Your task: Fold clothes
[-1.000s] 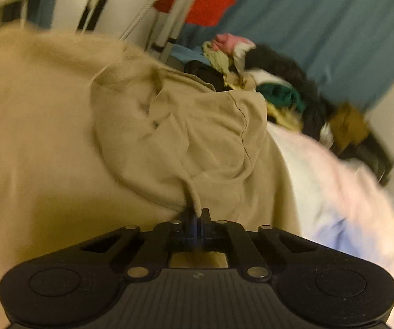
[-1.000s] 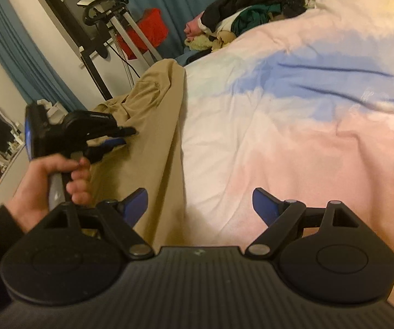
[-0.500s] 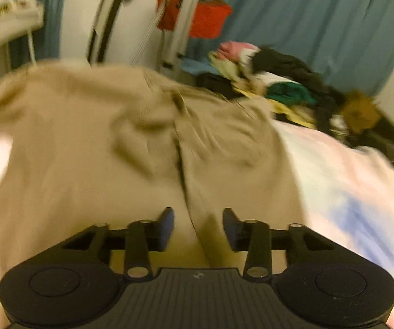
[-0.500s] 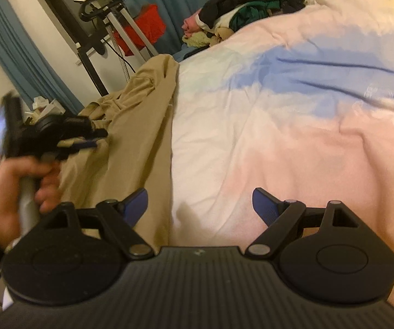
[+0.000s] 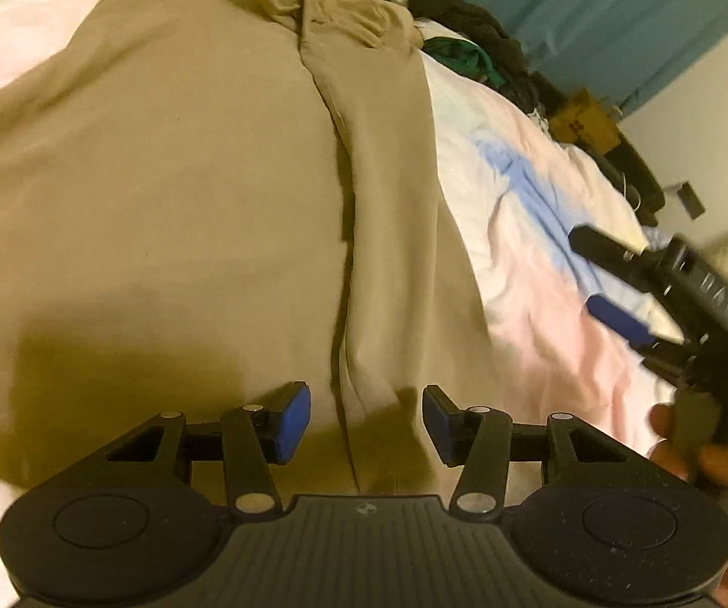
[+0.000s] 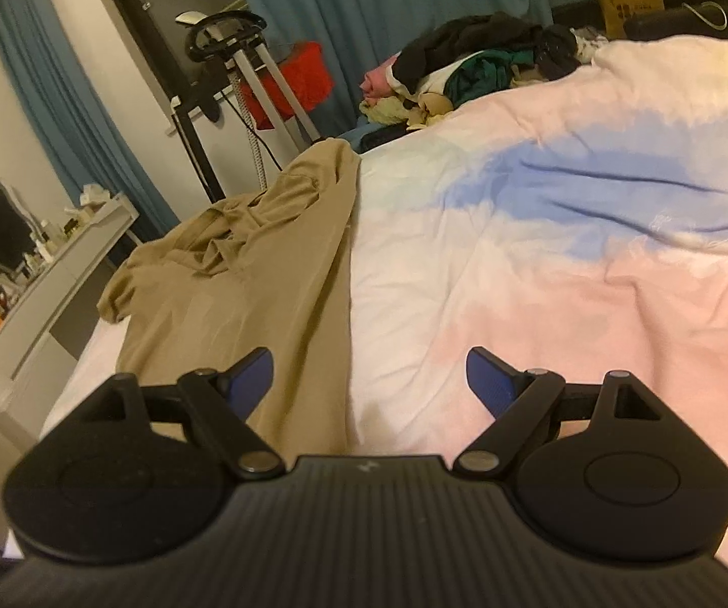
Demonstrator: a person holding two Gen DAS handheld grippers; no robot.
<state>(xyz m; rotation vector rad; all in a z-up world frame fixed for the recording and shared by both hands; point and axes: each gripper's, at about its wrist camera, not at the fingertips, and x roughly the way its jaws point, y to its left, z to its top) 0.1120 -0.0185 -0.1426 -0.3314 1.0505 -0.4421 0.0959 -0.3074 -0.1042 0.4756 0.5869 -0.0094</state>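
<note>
A tan garment [image 5: 186,192] lies spread flat on the bed, with a long fold line running down it and bunched cloth at its far end. It also shows in the right wrist view [image 6: 262,273] along the bed's left side. My left gripper [image 5: 366,418] is open and empty, just above the garment's near end over the fold line. My right gripper [image 6: 369,380] is open and empty, over the garment's right edge and the duvet. The right gripper also shows in the left wrist view [image 5: 667,294], held in a hand.
The bed carries a pink, white and blue duvet [image 6: 566,233]. A pile of mixed clothes [image 6: 470,71] sits at the far end of the bed. A metal stand [image 6: 242,76], a red bag [image 6: 303,81], teal curtains and a white shelf [image 6: 60,263] stand to the left.
My left gripper has let go of the tan garment and opened, then drawn back toward its near end. The garment now lies flat. The right gripper stayed open.
</note>
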